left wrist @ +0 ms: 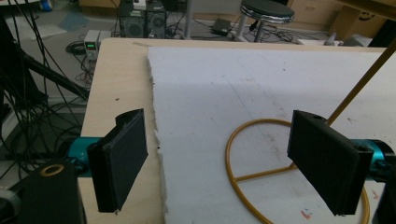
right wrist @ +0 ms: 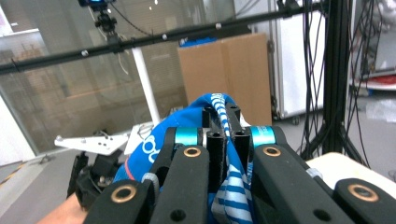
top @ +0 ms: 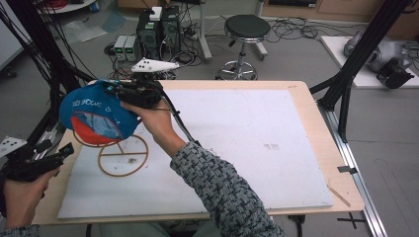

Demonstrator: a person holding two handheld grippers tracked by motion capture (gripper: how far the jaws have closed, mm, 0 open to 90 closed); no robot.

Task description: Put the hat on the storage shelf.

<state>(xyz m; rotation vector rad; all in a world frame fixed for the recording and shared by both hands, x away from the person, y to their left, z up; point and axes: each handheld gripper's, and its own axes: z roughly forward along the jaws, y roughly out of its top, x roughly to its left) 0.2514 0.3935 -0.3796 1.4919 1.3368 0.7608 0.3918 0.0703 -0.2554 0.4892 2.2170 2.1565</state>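
Observation:
A blue cap (top: 96,114) with an orange inside hangs over the top of a yellow wire stand (top: 123,156) at the left of the white board. My right gripper (top: 123,92) holds the cap by its right side, shut on the fabric. In the right gripper view the jaws (right wrist: 226,135) pinch a blue-and-white striped fold of the cap (right wrist: 152,145). My left gripper (top: 64,150) rests at the table's left edge, open and empty. In the left gripper view its jaws (left wrist: 224,163) stand wide apart, with the stand's ring base (left wrist: 229,149) between and beyond them.
The white foam board (top: 247,148) covers most of the wooden table (top: 316,128). A black frame post (top: 346,84) rises at the table's right edge and cables hang at the left. A stool (top: 246,27) and computer boxes (top: 158,29) stand on the floor behind.

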